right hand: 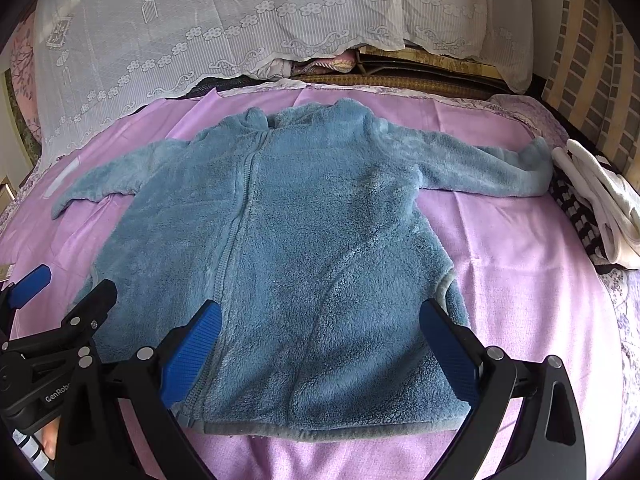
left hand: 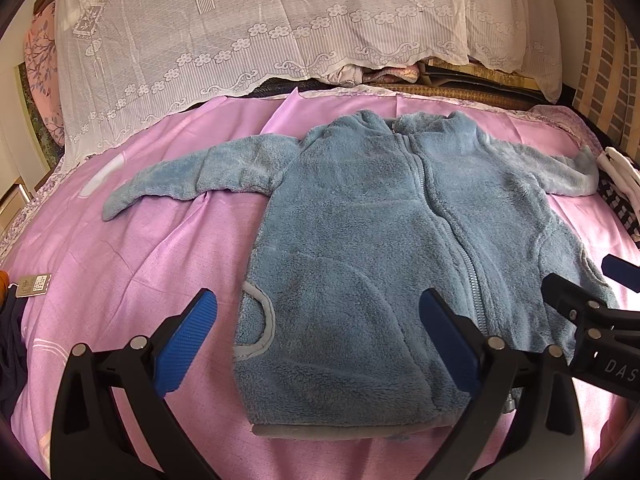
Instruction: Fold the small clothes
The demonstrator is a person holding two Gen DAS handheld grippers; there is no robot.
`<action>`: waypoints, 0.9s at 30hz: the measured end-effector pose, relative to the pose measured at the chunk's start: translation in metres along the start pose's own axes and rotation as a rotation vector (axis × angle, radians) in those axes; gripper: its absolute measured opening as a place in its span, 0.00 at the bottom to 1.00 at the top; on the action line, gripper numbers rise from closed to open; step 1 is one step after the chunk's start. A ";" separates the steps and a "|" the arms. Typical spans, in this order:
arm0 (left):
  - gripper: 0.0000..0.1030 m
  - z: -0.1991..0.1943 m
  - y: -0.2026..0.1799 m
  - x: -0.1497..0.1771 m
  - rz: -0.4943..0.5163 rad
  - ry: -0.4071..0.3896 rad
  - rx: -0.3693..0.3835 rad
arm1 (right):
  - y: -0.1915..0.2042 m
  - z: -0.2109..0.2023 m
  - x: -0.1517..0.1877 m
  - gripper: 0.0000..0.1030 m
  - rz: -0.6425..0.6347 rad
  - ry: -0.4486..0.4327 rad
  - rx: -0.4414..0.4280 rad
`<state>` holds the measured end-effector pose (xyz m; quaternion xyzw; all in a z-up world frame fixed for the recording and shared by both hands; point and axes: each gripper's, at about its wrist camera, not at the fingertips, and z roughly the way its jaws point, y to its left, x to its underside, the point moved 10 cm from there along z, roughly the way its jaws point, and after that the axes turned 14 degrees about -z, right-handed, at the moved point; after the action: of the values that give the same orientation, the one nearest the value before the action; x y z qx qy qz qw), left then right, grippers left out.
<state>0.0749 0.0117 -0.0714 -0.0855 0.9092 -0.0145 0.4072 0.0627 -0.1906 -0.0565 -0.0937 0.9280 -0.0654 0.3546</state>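
Pink bedsheet (left hand: pixel 120 264) carries a blue fleece jacket (left hand: pixel 360 220), soft and light; we judge the hem corners graspable. Left gripper (left hand: pixel 318 344) and right gripper (right hand: pixel 320 354) stand wide, empty.

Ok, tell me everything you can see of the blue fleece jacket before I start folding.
The blue fleece jacket lies flat, front up, on the pink sheet, collar away from the cameras, grey-trimmed hem nearest. It looks fluffy, zipped shut, with grey-edged pocket openings. Both sleeves are spread sideways; one cuff reaches the white cloth. Left gripper and right gripper hang open above its hem; neither grips it.
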 end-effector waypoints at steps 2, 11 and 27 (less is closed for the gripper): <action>0.96 0.000 0.000 0.000 0.000 -0.001 -0.001 | 0.000 0.000 0.000 0.97 0.001 0.001 -0.002; 0.96 0.000 0.001 0.000 -0.001 -0.004 -0.004 | 0.000 0.001 0.000 0.97 0.001 0.001 -0.003; 0.96 0.000 0.001 0.000 -0.001 0.000 -0.004 | 0.001 0.002 0.002 0.97 0.006 0.007 -0.008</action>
<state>0.0748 0.0124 -0.0713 -0.0868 0.9093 -0.0127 0.4068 0.0628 -0.1903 -0.0596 -0.0920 0.9297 -0.0611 0.3514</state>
